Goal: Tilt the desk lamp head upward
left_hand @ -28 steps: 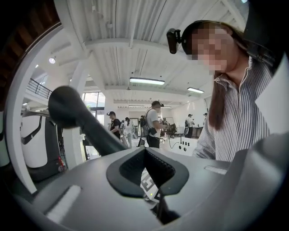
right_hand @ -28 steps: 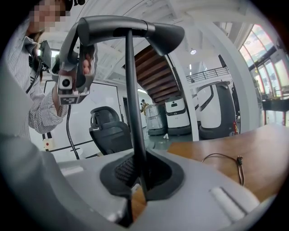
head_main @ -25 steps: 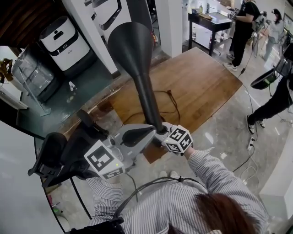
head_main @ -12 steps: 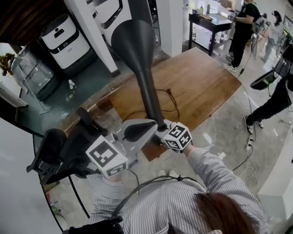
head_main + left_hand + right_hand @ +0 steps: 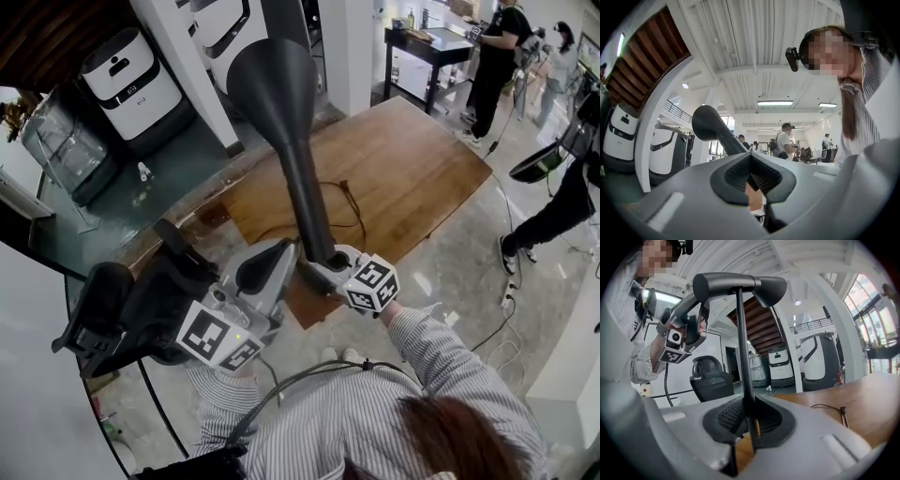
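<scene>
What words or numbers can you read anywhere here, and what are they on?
No words or numbers can be read.
White machine: small dark label, too blurred to read.
Left marker cube and right marker cube: black-and-white square patterns, no letters.

light: bright and even in all three views, indoor daylight plus ceiling light
sources: ceiling strips (image 5: pixel 775 102) lit, slightly blown out; window (image 5: pixel 876 301) washed out
glare: soft sheen on glossy floor (image 5: pixel 450 281); wooden table (image 5: pixel 412 178) matte
shadows: weak, diffuse; lamp head (image 5: pixel 736 284) backlit, near black
distortion: heavy fisheye, black vignette in both gripper views; head view bends lines at edges
focus: left gripper (image 5: pixel 750 157) and right gripper (image 5: pixel 749 411) soft up close; lamp stem (image 5: pixel 743 343) and background crisp
</scene>
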Tool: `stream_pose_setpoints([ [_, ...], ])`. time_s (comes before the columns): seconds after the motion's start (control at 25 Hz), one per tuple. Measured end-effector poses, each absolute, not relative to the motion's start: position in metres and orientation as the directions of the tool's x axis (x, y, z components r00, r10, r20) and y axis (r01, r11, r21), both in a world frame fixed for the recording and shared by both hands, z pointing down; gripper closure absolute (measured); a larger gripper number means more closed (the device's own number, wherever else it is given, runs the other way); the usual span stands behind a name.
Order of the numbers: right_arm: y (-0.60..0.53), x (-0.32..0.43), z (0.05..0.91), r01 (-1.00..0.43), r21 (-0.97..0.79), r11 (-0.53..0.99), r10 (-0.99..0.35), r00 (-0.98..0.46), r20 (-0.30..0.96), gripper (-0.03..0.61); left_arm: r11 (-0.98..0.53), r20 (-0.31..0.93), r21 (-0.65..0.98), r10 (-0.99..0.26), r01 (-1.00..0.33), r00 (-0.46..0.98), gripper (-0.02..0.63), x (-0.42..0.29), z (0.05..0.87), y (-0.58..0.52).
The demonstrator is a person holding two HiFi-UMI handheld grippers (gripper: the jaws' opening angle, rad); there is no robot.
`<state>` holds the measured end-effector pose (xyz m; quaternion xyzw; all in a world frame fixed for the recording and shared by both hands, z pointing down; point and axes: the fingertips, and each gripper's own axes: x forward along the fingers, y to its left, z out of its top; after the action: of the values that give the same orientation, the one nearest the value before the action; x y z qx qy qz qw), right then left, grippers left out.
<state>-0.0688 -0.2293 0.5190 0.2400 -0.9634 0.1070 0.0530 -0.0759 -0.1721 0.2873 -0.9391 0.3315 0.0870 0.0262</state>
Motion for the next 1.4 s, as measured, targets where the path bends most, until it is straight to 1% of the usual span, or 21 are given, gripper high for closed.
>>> stream_pose_setpoints([
  [0.16,-0.228,-0.066,0.518,-0.472,-0.186,0.862,-0.446,-0.88,0.165,0.538,-0.736,-0.153,0.036,-0.672,-0.676,0.724,0.607,-0.077,0.311,-0.174],
  [0.28,-0.225,-0.06,0.511,-0.44,-0.191,0.877,-0.412,-0.895,0.167,0.522,-0.722,-0.132,0.103,-0.692,-0.684,0.71,0.603,-0.076,0.331,-0.175],
  [0.36,-0.222,-0.05,0.499,-0.44,-0.167,0.882,-0.418,-0.896,0.15,0.521,-0.707,-0.106,0.147,-0.707,-0.692,0.7,0.546,-0.077,0.348,-0.178],
  [0.44,-0.219,-0.036,0.484,-0.464,-0.163,0.871,-0.45,-0.885,0.117,0.522,-0.687,-0.07,0.162,-0.724,-0.708,0.686,0.54,-0.077,0.369,-0.182],
  [0.6,-0.206,-0.012,0.459,-0.555,-0.14,0.82,-0.55,-0.831,0.081,0.53,-0.683,-0.026,0.222,-0.717,-0.696,0.696,0.554,-0.065,0.408,-0.185],
  [0.76,-0.184,-0.003,0.44,-0.615,-0.072,0.785,-0.608,-0.787,0.102,0.545,-0.665,0.012,0.258,-0.723,-0.701,0.691,0.601,-0.054,0.428,-0.18],
  [0.84,-0.175,0.001,0.435,-0.638,-0.055,0.768,-0.63,-0.768,0.114,0.551,-0.663,0.019,0.256,-0.724,-0.704,0.689,0.607,-0.049,0.431,-0.174],
  [0.96,-0.169,0.001,0.432,-0.635,-0.066,0.77,-0.627,-0.771,0.111,0.574,-0.669,0.023,0.281,-0.712,-0.688,0.701,0.607,-0.045,0.433,-0.167],
  [1.4,-0.161,-0.01,0.441,-0.61,-0.083,0.788,-0.595,-0.79,0.147,0.577,-0.653,0.063,0.282,-0.718,-0.703,0.693,0.609,-0.046,0.442,-0.164],
])
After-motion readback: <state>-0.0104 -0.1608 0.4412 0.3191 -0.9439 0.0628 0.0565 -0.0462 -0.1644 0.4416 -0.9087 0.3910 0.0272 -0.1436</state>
